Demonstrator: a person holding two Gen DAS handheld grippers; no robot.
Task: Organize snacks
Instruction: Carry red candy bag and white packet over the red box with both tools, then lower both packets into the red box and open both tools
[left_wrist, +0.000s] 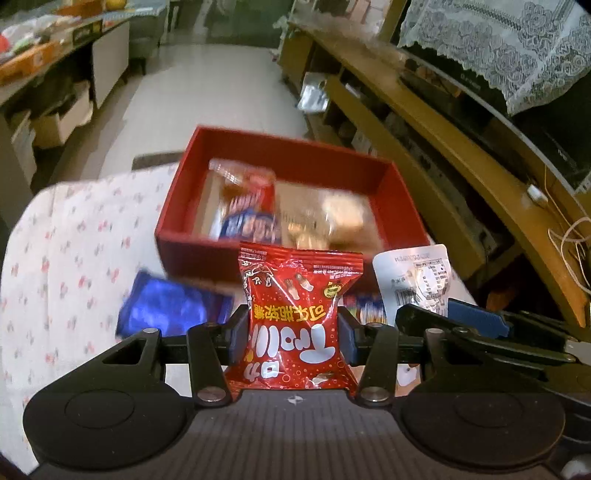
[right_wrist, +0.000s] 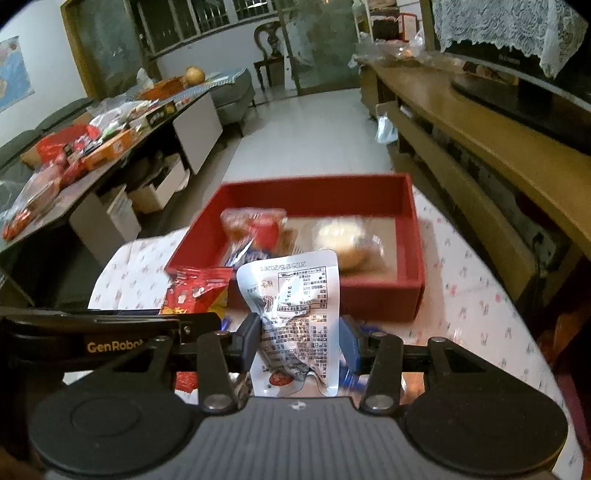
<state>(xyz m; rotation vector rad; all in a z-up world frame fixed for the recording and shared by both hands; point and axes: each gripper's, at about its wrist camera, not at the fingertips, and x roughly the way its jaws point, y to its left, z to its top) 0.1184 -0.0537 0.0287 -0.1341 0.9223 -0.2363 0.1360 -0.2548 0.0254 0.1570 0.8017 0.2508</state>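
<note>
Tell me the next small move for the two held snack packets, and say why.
Probably carry both forward over the red box and release. The left gripper is shut on the red candy packet, the right gripper on the white packet; both are on the near side of the box, which already holds snacks and has bare floor.

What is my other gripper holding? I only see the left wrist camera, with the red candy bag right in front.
Observer: The right gripper is shut on a white packet, with its printed label facing the camera.
Operator: Is there room in the red box for it?
Observer: Probably. The right end of the red box shows bare floor beside the round pale bun.
Operator: What's at the very back of the room?
Observer: A dark wooden chair stands by the far wall.
</note>
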